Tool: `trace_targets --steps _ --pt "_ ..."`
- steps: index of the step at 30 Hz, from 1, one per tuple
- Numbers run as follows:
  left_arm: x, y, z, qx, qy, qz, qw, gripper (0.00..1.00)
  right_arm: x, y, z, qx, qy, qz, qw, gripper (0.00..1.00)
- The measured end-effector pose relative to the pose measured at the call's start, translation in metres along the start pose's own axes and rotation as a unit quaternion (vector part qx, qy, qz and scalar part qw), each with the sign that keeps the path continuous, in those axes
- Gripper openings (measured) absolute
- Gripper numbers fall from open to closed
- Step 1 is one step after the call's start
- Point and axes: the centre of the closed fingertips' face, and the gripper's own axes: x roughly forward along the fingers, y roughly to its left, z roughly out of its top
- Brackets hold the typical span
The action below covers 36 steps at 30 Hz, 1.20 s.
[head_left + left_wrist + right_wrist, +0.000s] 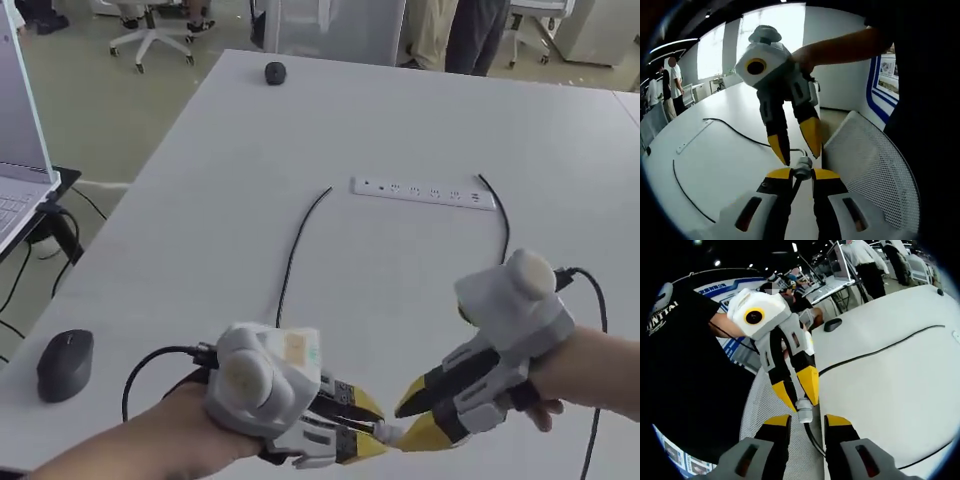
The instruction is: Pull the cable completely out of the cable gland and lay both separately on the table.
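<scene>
The left gripper (803,173) pinched the cable gland (802,165) at lower centre. The cable (812,435) ran lengthwise between the spread jaws of the right gripper (807,419).

White capitals on black sleeve (662,315), cut off, only partly legible; blue banner (715,287) print illegible.

Big white table (250,150) — white power strip (423,193) mid-table, black cable (295,250) trailing across it, dark mouse (65,364) by the left edge, small dark round thing (275,72) at the far end.
</scene>
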Motion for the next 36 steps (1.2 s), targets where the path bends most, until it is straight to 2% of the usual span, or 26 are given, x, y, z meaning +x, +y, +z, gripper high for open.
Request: trace_targets --steps 2,3,6,8,9,11,17,22,25,28,30,34,36 --pt "0.0 -0.001 0.001 0.006 0.0 -0.002 1.0 0.15 0.001 -0.005 0.001 0.006 -0.002 0.006 1.0 0.22" --pt "0.0 -0.002 0.001 0.009 -0.001 -0.004 1.0 0.15 0.002 -0.001 0.003 0.023 -0.007 0.028 0.9993 0.23" --pt "0.0 -0.004 0.001 0.022 0.003 -0.009 0.9997 0.15 0.003 0.003 0.003 0.039 -0.005 0.056 0.9977 0.24" --pt "0.0 -0.005 0.001 0.026 0.004 -0.011 0.9996 0.15 0.003 0.003 0.003 0.037 0.001 0.063 0.9974 0.23" --pt "0.0 -0.007 0.002 0.031 0.004 -0.017 0.9994 0.15 0.003 0.007 0.0 0.047 0.01 0.077 0.9958 0.23" --pt "0.0 -0.008 0.003 0.032 0.002 -0.02 0.9993 0.15 0.002 0.008 -0.001 0.049 0.018 0.091 0.9945 0.22" --pt "0.0 -0.01 0.005 0.037 0.002 -0.025 0.999 0.15 0.002 0.008 -0.002 0.059 0.026 0.104 0.9925 0.15" --pt "0.0 -0.009 0.006 0.038 0.003 -0.025 0.999 0.15 0.005 0.016 -0.002 0.067 0.028 0.12 0.9901 0.12" --pt "0.001 -0.009 0.006 0.035 0.002 -0.027 0.999 0.15 0.007 0.015 -0.006 0.063 0.041 0.116 0.9904 0.09" --pt "0.001 -0.008 0.004 0.032 0.007 -0.026 0.9991 0.15 0.007 0.013 -0.007 0.064 0.04 0.113 0.9907 0.09" --pt "0.001 -0.007 0.003 0.029 0.007 -0.027 0.9992 0.15 0.008 0.013 -0.008 0.052 0.042 0.108 0.9919 0.08" --pt "0.001 -0.005 0.0 0.023 0.011 -0.019 0.9995 0.15 0.01 0.011 -0.007 0.017 0.05 0.08 0.9954 0.06" --pt "0.001 -0.004 -0.001 0.005 0.009 -0.018 0.9998 0.15 0.01 0.009 -0.007 -0.009 0.057 0.059 0.9965 0.06"
